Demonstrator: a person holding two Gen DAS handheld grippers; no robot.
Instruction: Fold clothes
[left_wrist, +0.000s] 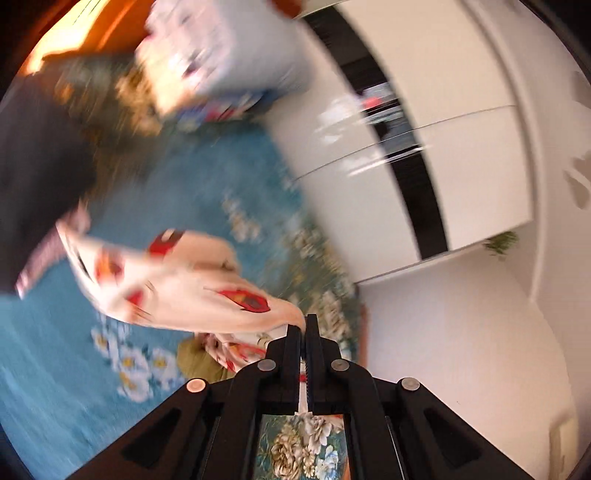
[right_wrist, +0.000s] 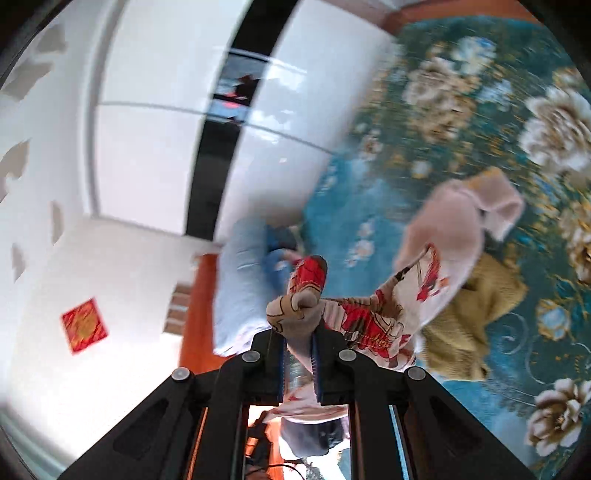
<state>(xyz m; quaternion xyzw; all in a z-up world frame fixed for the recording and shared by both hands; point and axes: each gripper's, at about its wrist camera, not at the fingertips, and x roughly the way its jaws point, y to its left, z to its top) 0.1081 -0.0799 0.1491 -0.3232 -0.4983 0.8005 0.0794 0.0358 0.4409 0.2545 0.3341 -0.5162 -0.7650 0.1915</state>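
Observation:
A pale pink and white garment with red print (left_wrist: 184, 284) hangs in the air, stretched between both grippers above a teal flowered bedspread (left_wrist: 207, 177). My left gripper (left_wrist: 305, 325) is shut on one end of it. My right gripper (right_wrist: 300, 321) is shut on a bunched end of the same garment (right_wrist: 373, 314), which trails to the right with a pink sleeve (right_wrist: 454, 218). Both views are blurred by motion.
A mustard-yellow garment (right_wrist: 476, 317) lies on the bedspread (right_wrist: 480, 92) under the held one. A light blue pillow or folded pile (right_wrist: 240, 280) lies at the bed's edge. White wardrobe doors (left_wrist: 424, 110) with a black strip stand beyond the bed. A dark garment (left_wrist: 33, 177) is at the left.

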